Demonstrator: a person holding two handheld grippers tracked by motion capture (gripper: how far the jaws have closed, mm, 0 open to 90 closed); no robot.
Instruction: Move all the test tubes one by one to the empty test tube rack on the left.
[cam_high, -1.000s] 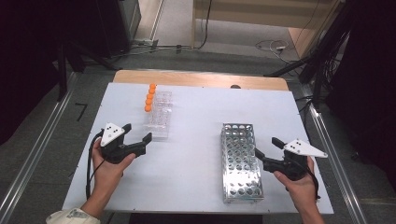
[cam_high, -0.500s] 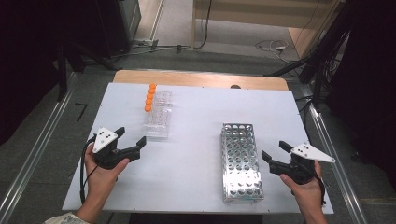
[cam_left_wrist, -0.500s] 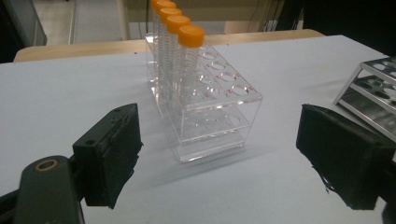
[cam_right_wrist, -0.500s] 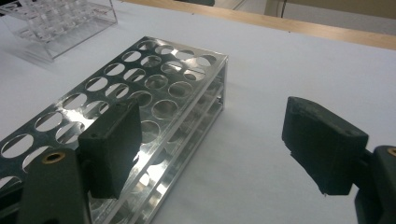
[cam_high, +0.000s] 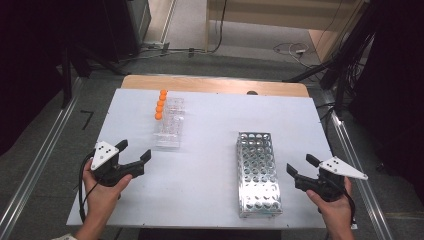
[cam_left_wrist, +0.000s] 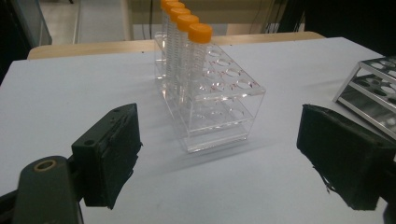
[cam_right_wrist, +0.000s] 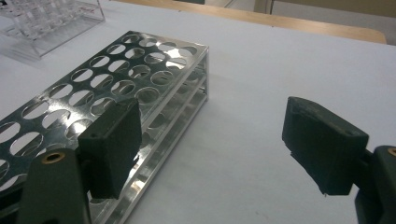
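nothing moved yet: four orange-capped tubes (cam_high: 160, 104) sit in the clear rack (cam_high: 170, 122), metal rack (cam_high: 258, 172) empty, left gripper (cam_high: 135, 151) and right gripper (cam_high: 300, 166) both wide open

In the high view I see the table (cam_high: 210, 195) across the middle of the frame; the clear rack (cam_high: 169, 124) stands upper left of centre, its four tubes (cam_high: 160, 104) in a row along its left edge — the metal rack (cam_high: 258, 172) lies right of centre, lower down, well apart from it; my left gripper (cam_high: 134, 152) sits at lower left, below the clear rack; my right gripper (cam_high: 301, 168) sits at lower right, just beside the metal rack.
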